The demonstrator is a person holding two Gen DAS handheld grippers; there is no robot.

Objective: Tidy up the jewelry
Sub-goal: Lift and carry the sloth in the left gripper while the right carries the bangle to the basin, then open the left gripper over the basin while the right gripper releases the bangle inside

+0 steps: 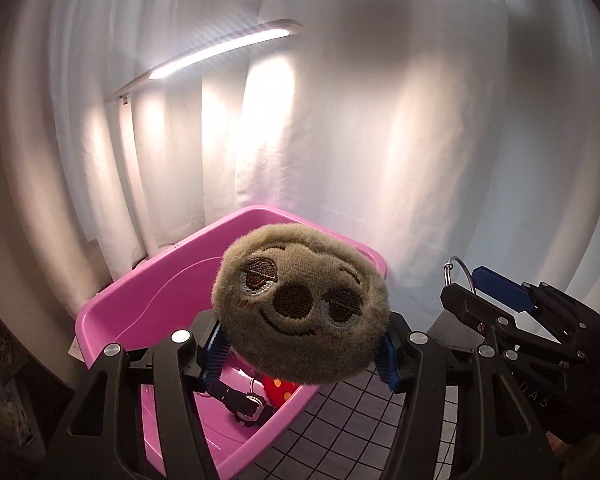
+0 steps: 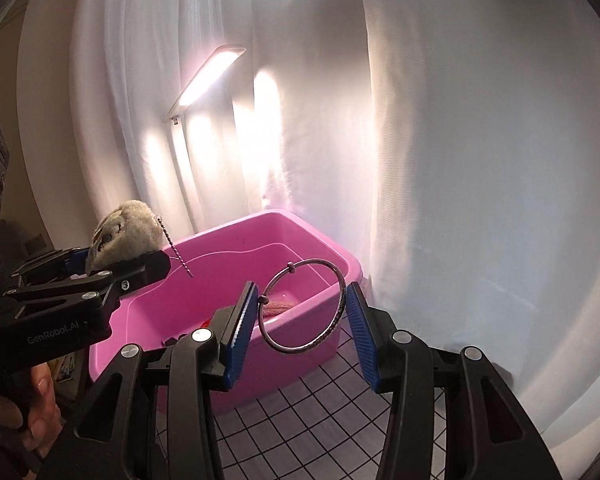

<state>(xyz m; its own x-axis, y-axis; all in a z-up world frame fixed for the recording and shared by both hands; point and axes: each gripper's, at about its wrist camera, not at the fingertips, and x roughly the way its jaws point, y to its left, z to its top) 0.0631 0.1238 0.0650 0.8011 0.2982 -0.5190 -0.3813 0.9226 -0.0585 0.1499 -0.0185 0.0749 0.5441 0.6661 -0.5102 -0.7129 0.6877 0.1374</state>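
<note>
White curtains [image 1: 380, 140] fill the space beyond both claws, and a lit lamp bar [image 1: 220, 50] hangs high ahead and to the left of the left claw. Under the claws lies a worktop [image 2: 300, 412] covered in a white sheet with a dark square grid. A pink plastic bin [image 1: 148, 292] stands on it against the curtains, just ahead of and below both claws; at its bottom, below the left claw, lie a red piece with yellow dots [image 1: 278, 390] and a dark item with a metal ring [image 1: 246, 402], too hidden to name. The left claw [image 1: 300, 356] grips a round plush sloth face [image 1: 300, 304], its blue pads pressed into the fur on either side, the embroidered face tilted toward the camera above the bin. In the right wrist view a ball chain [image 2: 178, 252] dangles from the plush, hanging free over the bin's near left rim. The right claw [image 2: 302, 312], just to the right of the left one, holds a thin silver bangle [image 2: 304, 306] with two small beads on it; the ring stands upright between the blue pads, touching both, above the bin's near corner. A hand [image 2: 40, 412] at the lower left wraps the left claw's handle.
</note>
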